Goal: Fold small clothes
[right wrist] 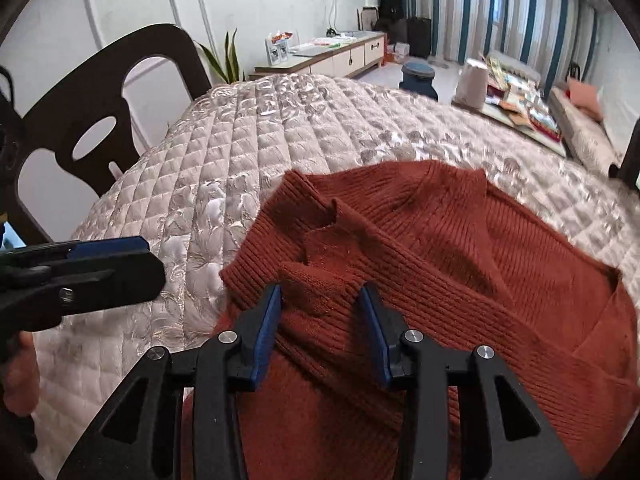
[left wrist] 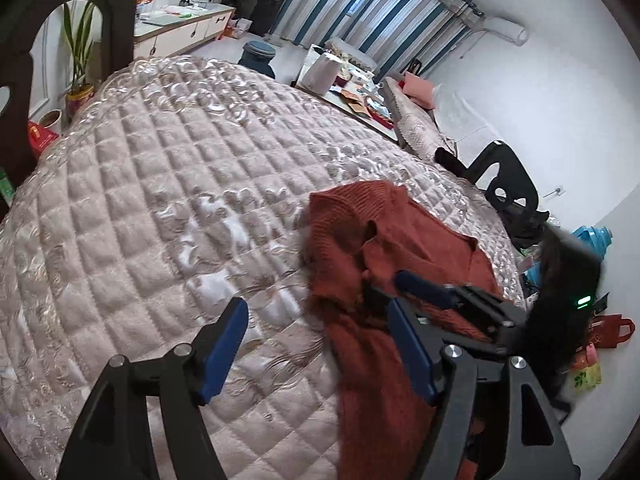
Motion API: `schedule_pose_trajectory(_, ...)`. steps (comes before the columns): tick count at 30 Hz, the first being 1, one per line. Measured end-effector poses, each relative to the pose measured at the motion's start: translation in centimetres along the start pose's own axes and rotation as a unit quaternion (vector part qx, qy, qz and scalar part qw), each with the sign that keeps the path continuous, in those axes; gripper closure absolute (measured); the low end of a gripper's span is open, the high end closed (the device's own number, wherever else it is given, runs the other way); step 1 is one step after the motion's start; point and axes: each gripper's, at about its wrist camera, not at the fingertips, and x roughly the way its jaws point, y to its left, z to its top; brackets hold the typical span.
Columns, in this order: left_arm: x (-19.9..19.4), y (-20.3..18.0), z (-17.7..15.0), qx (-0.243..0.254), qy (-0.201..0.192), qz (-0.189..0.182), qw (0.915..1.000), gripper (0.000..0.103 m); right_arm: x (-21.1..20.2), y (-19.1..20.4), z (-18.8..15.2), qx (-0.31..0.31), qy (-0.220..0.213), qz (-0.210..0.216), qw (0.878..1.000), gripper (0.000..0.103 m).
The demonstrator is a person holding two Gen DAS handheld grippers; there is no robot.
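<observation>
A rust-red ribbed knit sweater (right wrist: 460, 260) lies crumpled on a pale quilted bedspread (right wrist: 280, 128), partly folded over itself. My right gripper (right wrist: 320, 292) stands open low over it, and a raised fold of the knit sits between its blue pads without being pinched. In the left wrist view the sweater (left wrist: 360, 248) lies to the right. My left gripper (left wrist: 316, 306) is open wide over the quilt (left wrist: 160, 200), its right finger above the sweater's left edge. The right gripper's fingers (left wrist: 420, 286) reach in just beyond it. The left gripper (right wrist: 154, 262) shows side-on at left.
A dark chair (right wrist: 100, 100) stands at the bed's far left and another chair (left wrist: 504, 184) at the right edge. A cluttered low table (left wrist: 360, 96) and a white cabinet (left wrist: 180, 28) lie beyond. Bags (left wrist: 608, 328) sit on the floor at right. A hand (right wrist: 20, 380) holds the left gripper.
</observation>
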Motion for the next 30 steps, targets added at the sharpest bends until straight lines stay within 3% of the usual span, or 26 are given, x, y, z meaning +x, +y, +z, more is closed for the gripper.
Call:
schedule_pose_trajectory(4, -0.9, 0.4, -0.7, 0.01, -0.003, 0.01, 0.9999, 0.028, -3.3, -1.1, -0.6, 0.02, -0.042, 0.013, 0.999, 0.062)
schedule_pose_trajectory(10, -1.2, 0.1, -3.0, 0.023, 0.026, 0.001, 0.9994, 0.027, -2.2, -1.1, -3.5, 0.004, 0.022, -0.042, 0.999, 0.062)
schedule_pose_trajectory(15, -3.0, -0.9, -5.7, 0.058, 0.033, 0.007, 0.9978, 0.027, -4.6, -1.2, -5.5, 0.028, 0.017, -0.036, 0.999, 0.062)
schedule_pose_trajectory(19, -5.1, -2.7, -8.3, 0.115, 0.035, 0.008, 0.9927, 0.024, -8.4, -0.6, -7.4, 0.038, 0.0, -0.033, 0.999, 0.062)
schedule_pose_trajectory(23, -6.5, -4.4, -11.1, 0.152, 0.041, 0.008, 0.9876, 0.02, -10.6, 0.2, -10.1, 0.047, 0.004, -0.057, 0.997, 0.062)
schedule_pose_trajectory(26, -6.9, -5.2, -13.3, 0.163, 0.056, 0.001, 0.985, 0.02, -11.2, 0.6, -12.8, 0.05, 0.026, -0.06, 0.997, 0.062)
schedule_pose_trajectory(30, -7.1, -6.0, -17.0, 0.207, 0.089, 0.012, 0.9742, 0.019, -12.5, 2.0, -16.8, 0.043, 0.046, -0.07, 0.996, 0.062)
